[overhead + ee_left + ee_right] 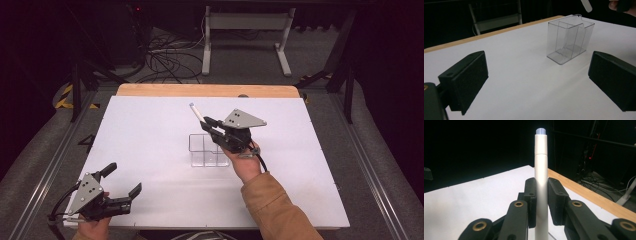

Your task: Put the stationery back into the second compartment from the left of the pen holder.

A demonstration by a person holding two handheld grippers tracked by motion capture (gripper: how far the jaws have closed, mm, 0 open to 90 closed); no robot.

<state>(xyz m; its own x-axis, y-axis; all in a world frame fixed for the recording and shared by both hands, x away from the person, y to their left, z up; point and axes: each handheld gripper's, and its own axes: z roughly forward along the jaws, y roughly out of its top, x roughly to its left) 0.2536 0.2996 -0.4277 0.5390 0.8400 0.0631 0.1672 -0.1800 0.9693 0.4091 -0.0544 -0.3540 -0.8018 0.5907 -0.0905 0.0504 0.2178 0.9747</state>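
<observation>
Pen (196, 112) above box (207, 150), table (150, 130) centre.

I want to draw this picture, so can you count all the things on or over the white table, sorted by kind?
Grippers: 2, the left gripper and the right gripper
White pens: 1, the pen clamped in the right gripper
Clear boxes: 1, the divided clear box standing on the white table
Total: 4

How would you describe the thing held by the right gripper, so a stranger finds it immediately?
Start at the white table, then its clear plastic box near the middle. Just above the box, the right gripper clamps a slim white pen with a pale bluish tip, the one stick-shaped thing there.
</observation>
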